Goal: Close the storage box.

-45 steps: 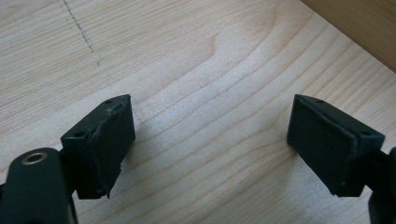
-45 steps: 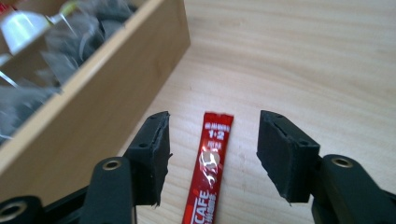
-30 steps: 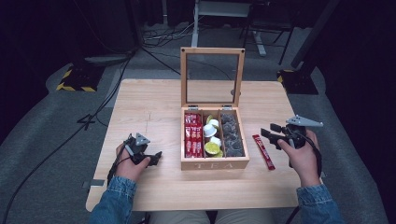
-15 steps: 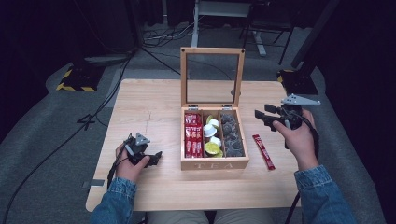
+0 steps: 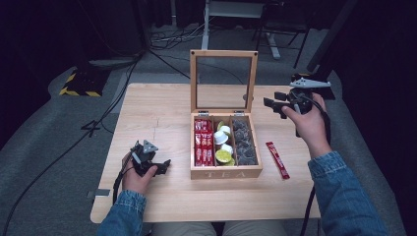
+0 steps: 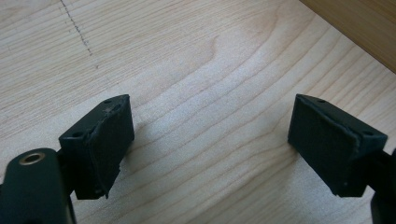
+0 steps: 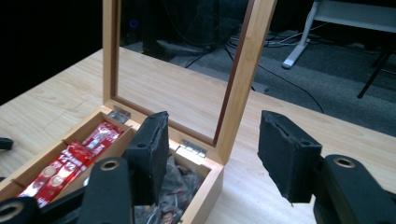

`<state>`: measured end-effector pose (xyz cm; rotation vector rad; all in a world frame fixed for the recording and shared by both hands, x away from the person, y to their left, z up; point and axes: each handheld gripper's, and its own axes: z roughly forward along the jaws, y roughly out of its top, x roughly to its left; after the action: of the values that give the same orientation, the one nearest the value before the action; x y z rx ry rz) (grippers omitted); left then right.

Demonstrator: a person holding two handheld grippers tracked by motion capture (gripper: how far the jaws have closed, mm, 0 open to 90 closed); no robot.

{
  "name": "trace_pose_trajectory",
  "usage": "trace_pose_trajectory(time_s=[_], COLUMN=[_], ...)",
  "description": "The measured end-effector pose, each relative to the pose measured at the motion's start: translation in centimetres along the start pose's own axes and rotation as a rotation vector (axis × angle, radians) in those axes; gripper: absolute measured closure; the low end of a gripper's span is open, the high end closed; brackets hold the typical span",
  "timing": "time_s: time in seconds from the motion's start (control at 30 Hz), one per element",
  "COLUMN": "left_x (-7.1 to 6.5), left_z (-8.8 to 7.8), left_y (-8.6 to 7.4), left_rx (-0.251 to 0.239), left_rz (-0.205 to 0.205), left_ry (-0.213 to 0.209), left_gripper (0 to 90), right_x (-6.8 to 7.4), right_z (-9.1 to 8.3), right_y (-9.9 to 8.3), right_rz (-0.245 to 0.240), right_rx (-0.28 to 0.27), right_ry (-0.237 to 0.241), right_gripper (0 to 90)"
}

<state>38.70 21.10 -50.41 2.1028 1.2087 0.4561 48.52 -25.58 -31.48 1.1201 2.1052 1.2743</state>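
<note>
A wooden tea box (image 5: 225,172) stands mid-table with its glass-paned lid (image 5: 223,55) upright. Red sachets (image 5: 202,147) fill its left compartment, white and green capsules (image 5: 222,145) the middle, dark packets (image 5: 244,142) the right. My right gripper (image 5: 273,102) hangs open in the air just right of the lid, jaws pointing left at the lid's right frame. In the right gripper view that gripper (image 7: 212,140) is empty, with the lid frame (image 7: 238,79) beyond the jaws. My left gripper (image 5: 164,165) rests open on the table left of the box; in its own view the left gripper (image 6: 210,135) holds nothing.
One loose red sachet (image 5: 277,160) lies on the table (image 5: 157,113) right of the box. The box wall (image 6: 359,28) is close ahead of the left gripper. Cables and a desk frame (image 5: 236,10) lie on the floor behind the table.
My right gripper has risen and moved back from beside the loose sachet to the lid's right edge. The left hand has stayed still.
</note>
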Motion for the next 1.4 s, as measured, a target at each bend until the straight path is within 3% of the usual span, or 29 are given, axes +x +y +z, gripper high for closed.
trace_pose_trajectory(time_s=[0.23, 0.57, 1.0, 1.4], left_x=[0.0, 0.0, 0.0, 0.0], left_z=[0.0, 0.0, -0.1, -0.1], left_y=[0.0, 0.0, -0.1, -0.1], left_rx=[0.0, 0.0, 0.003, 0.001], left_rz=[-0.001, -0.002, -0.003, -0.009], left_ry=[0.0, 0.001, 0.002, 0.001], left_gripper=[14.8, 14.8, 14.8, 14.8], right_x=[-0.6, -1.4, -3.0, -5.0], right_z=[1.6, 4.4, 7.9, 10.6], right_y=[1.6, 4.3, 6.1, 6.0], right_rz=[-0.005, -0.053, -0.021, 0.036], right_rx=[-0.001, 0.002, -0.029, -0.014], right_ry=[-0.008, -0.014, 0.0, 0.003], right_gripper=[43.8, 42.9, 42.3, 43.1])
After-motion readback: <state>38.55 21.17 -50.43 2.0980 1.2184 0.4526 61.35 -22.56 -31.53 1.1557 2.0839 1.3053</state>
